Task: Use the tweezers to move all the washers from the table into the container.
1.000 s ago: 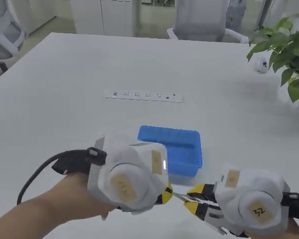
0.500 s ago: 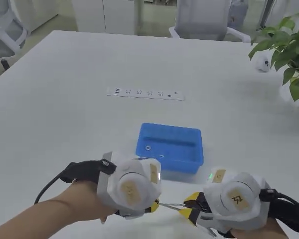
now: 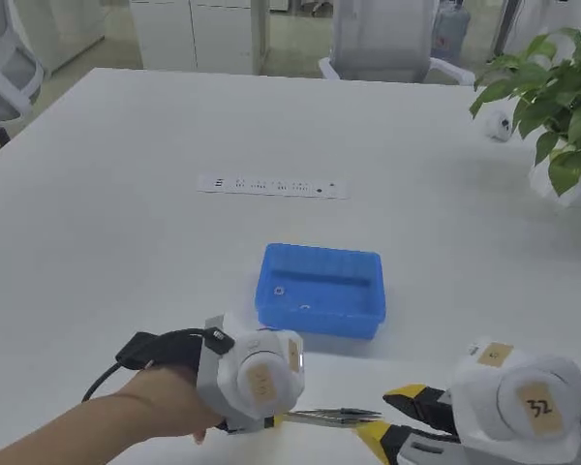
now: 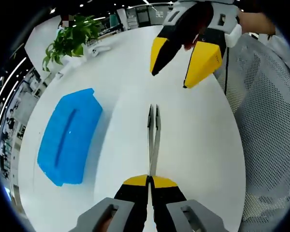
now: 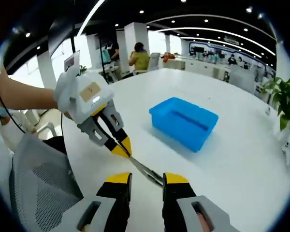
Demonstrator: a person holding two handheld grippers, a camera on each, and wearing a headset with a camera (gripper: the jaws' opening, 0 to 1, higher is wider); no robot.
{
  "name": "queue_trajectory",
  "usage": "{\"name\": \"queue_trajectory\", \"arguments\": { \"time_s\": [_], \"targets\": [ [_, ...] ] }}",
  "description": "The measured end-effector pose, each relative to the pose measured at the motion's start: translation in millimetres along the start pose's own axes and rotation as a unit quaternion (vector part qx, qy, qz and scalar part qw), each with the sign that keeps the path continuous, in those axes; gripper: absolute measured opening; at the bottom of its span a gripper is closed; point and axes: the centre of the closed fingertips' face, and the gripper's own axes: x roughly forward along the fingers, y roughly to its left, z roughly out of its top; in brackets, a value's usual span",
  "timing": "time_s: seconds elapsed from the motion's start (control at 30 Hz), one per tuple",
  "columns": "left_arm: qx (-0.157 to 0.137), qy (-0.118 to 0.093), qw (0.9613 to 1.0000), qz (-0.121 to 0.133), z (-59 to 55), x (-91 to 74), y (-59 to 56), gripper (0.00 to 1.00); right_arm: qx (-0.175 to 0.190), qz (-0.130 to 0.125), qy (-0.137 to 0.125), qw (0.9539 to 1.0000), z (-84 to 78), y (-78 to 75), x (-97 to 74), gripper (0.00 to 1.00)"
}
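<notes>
Right gripper (image 4: 168, 80) now backed off tweezers (image 4: 153, 140), fingers wide, empty. Left gripper (image 4: 149, 178) fingers narrow, clamping tweezers' rear end alone. Handover looks complete; two washers (image 3: 278, 290) lie in container (image 3: 315, 323).

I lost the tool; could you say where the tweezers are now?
Low in the head view, the tweezers are clamped in the left gripper, tips toward the open right gripper, nearer the person than the blue container.
</notes>
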Motion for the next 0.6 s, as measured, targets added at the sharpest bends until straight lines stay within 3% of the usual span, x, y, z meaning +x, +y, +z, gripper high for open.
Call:
{"name": "queue_trajectory", "arguments": {
  "time_s": [0.2,0.23,0.3,0.37,0.4,0.47,0.6],
  "targets": [
    [-0.010,0.007,0.9999,-0.007,-0.8,0.1,0.9,0.00,0.015,-0.021,-0.011,0.9996,0.8,-10.9,-15.6,0.27],
    [-0.040,0.008,0.9992,-0.002,-1.3,0.3,0.6,0.00,0.016,-0.026,-0.014,0.9994,1.6,-13.4,-18.3,0.28],
    [-0.065,0.004,0.9979,0.000,-0.5,-0.2,-0.7,0.00,0.019,-0.030,-0.020,0.9992,3.7,-16.1,-22.6,0.30],
    [-0.098,-0.001,0.9950,0.019,-1.3,-1.1,1.4,0.02,0.021,-0.034,-0.025,0.9989,5.8,-17.7,-26.0,0.32],
    [-0.119,-0.002,0.9922,0.035,-3.1,-2.9,4.3,0.05,0.023,-0.037,-0.029,0.9986,6.9,-19.6,-27.7,0.33],
    [-0.156,0.005,0.9871,0.037,-9.6,-7.4,3.1,0.17,0.027,-0.042,-0.037,0.9981,9.5,-21.7,-31.6,0.35],
    [-0.214,-0.045,0.9716,0.090,-9.4,-25.2,16.3,0.30,0.046,-0.039,-0.047,0.9971,11.5,-22.7,-35.6,0.43]
  ]
}}
